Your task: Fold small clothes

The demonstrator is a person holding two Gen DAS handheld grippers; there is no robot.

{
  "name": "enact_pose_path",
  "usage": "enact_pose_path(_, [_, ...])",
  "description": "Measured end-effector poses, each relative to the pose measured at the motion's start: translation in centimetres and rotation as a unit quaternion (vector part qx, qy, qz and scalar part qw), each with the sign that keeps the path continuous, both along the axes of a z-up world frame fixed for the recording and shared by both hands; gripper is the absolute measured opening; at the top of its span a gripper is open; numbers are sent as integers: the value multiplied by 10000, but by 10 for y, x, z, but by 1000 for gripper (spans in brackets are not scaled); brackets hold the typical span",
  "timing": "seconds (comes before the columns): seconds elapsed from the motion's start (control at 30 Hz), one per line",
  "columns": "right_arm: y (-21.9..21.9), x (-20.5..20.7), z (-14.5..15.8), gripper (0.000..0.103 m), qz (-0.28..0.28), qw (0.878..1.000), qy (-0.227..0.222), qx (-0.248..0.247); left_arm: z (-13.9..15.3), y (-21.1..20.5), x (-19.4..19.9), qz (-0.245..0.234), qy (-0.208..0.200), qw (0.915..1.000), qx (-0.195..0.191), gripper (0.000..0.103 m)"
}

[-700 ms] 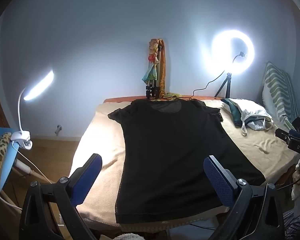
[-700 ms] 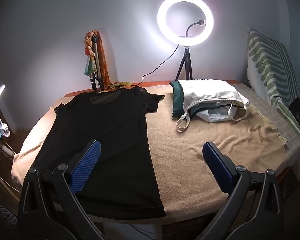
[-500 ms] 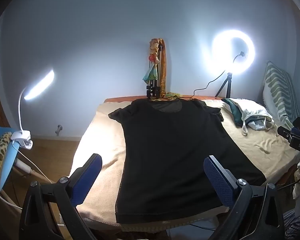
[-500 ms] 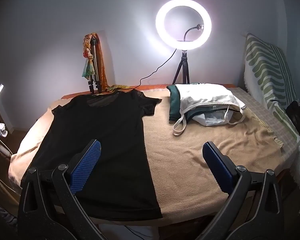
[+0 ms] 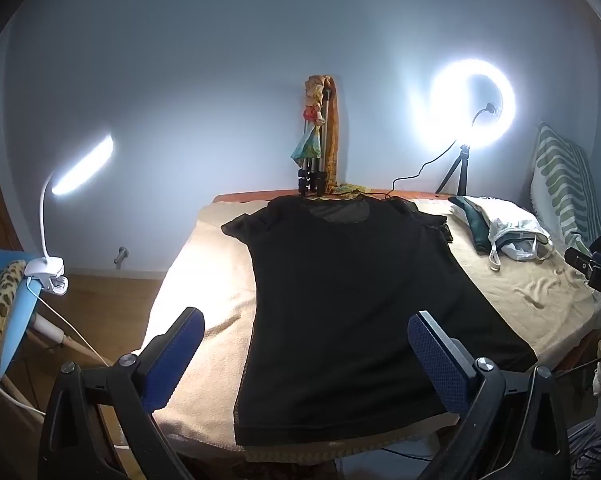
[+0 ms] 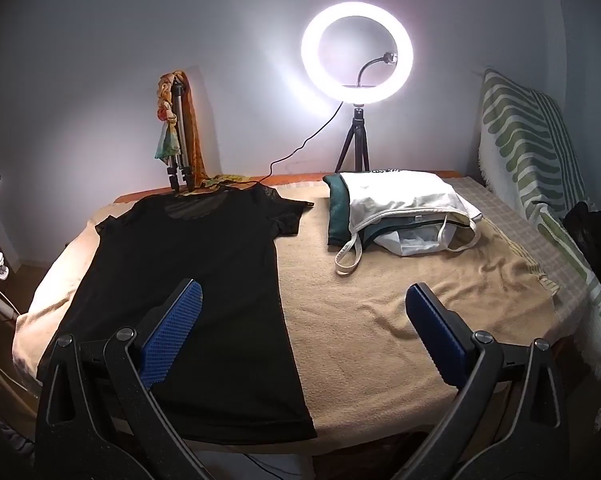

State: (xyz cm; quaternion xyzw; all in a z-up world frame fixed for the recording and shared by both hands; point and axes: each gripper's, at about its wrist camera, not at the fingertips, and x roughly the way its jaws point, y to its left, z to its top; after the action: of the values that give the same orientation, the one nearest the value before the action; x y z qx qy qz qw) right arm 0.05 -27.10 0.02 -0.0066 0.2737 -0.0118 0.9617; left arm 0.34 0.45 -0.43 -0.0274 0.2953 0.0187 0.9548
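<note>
Shirt (image 5: 340,300) flat on tabletop (image 6: 400,320), both grippers' jaws spread, empty.
Risk: thin mesh may slip or bunch if pinched shallow.

Pale wall behind a tan-covered table (image 6: 400,320) — lit ring light (image 6: 356,52), clip lamp (image 5: 80,166), wooden floor (image 5: 112,300).

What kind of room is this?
Probably a room at home set up for filming: a black T-shirt lies flat on a blanket-covered table, lit by a ring light on a tripod.
</note>
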Motion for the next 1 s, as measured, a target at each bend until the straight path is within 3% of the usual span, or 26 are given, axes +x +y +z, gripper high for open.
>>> enact_pose_path(1.0, [-1,1,6,103,-48,10000,-13,-14,2,10,1,74,-51,10000,-5,103])
